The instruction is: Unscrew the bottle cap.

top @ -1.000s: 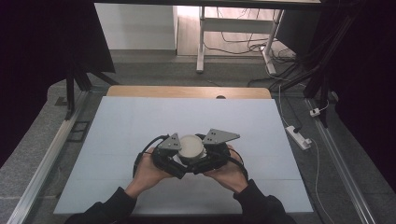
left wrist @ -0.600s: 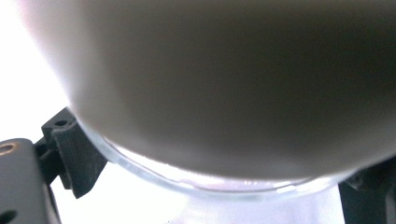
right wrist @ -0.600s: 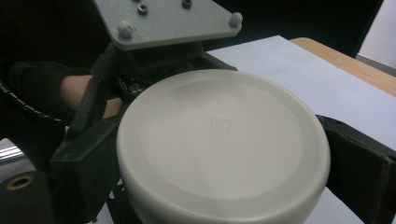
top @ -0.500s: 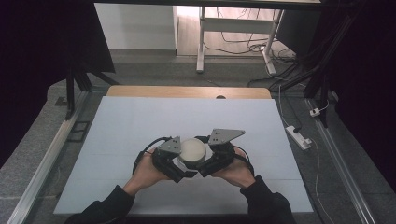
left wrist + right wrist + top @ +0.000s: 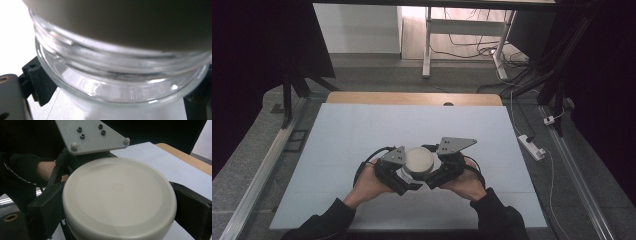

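A clear glass jar [image 5: 120, 82] with a cream round lid [image 5: 418, 160] is held over the near middle of the table. My left gripper [image 5: 404, 176] is shut on the jar's glass body, with its black jaws on either side below the threaded neck [image 5: 117, 60]. My right gripper [image 5: 435, 172] is shut on the lid [image 5: 117, 197], one jaw pressed against each side of its rim. In the right gripper view the left gripper's grey plate [image 5: 92, 135] and the left hand [image 5: 46, 171] sit just behind the lid.
The table top [image 5: 362, 130] is a pale blue-grey sheet with a wooden strip [image 5: 412, 98] along its far edge. Metal rails [image 5: 267, 165] run down both sides. A power strip [image 5: 530, 146] and cables lie on the floor to the right.
Both hands and the jar have drifted slightly towards the near edge and a little right. Both grips are unchanged.
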A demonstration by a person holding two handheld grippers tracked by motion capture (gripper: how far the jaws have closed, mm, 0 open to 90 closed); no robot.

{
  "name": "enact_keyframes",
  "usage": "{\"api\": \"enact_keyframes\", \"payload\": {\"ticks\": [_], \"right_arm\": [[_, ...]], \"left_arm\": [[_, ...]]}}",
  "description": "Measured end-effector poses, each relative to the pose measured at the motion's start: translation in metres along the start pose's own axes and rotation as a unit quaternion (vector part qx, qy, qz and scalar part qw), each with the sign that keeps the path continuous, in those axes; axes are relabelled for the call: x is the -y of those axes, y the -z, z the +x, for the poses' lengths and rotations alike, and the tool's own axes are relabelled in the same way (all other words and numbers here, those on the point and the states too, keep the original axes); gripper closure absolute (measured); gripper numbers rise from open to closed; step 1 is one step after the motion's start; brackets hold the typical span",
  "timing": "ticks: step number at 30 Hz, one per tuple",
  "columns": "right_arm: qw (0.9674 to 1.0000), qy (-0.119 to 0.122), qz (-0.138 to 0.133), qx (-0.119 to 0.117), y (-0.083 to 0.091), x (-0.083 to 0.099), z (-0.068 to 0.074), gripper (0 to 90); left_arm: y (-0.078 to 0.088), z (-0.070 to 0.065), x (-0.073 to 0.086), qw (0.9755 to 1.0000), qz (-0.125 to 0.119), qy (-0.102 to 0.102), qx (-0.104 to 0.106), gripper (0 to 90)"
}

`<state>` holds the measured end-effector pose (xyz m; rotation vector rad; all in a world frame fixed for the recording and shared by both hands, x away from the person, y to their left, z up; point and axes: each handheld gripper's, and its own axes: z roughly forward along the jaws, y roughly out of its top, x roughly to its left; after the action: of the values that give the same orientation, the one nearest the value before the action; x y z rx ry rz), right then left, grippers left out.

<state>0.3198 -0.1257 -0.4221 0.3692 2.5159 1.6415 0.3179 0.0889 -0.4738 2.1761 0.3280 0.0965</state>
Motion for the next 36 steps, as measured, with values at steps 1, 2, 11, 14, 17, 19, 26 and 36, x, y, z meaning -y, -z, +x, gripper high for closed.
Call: {"api": "enact_keyframes", "payload": {"ticks": [1, 2, 11, 14, 17, 19, 26, 36], "right_arm": [[1.0000, 0.000, -0.001, 0.000, 0.000, 0.000, 0.000, 7.4], [1.0000, -0.001, -0.002, 0.001, 0.001, 0.000, 0.000, 7.3], [0.9999, -0.002, -0.006, 0.008, 0.006, -0.002, -0.002, 7.3], [0.9999, -0.002, -0.007, 0.010, 0.008, -0.002, -0.002, 7.3], [0.9999, -0.003, -0.006, 0.011, 0.010, -0.002, -0.002, 7.3], [0.9999, -0.004, -0.007, 0.011, 0.012, -0.002, -0.002, 7.3], [0.9999, -0.004, -0.005, 0.014, 0.017, 0.000, 0.001, 7.3], [0.9996, -0.008, -0.010, 0.026, 0.024, 0.007, 0.010, 7.3]], "left_arm": [[0.000, 0.000, 0.000, 1.0000, 0.000, 0.000, -0.001, 7.3], [0.000, 0.000, 0.000, 1.0000, 0.000, 0.000, -0.001, 7.3], [0.003, 0.004, 0.003, 0.9999, 0.001, 0.004, -0.010, 7.3], [0.004, 0.006, 0.004, 0.9999, 0.000, 0.008, -0.014, 7.3], [0.006, 0.009, 0.006, 0.9997, -0.002, 0.014, -0.020, 7.3], [0.006, 0.010, 0.007, 0.9995, -0.004, 0.019, -0.024, 7.3], [0.008, 0.016, 0.010, 0.9990, -0.005, 0.028, -0.034, 7.3], [0.010, 0.022, 0.008, 0.9982, -0.009, 0.032, -0.049, 7.3]]}}
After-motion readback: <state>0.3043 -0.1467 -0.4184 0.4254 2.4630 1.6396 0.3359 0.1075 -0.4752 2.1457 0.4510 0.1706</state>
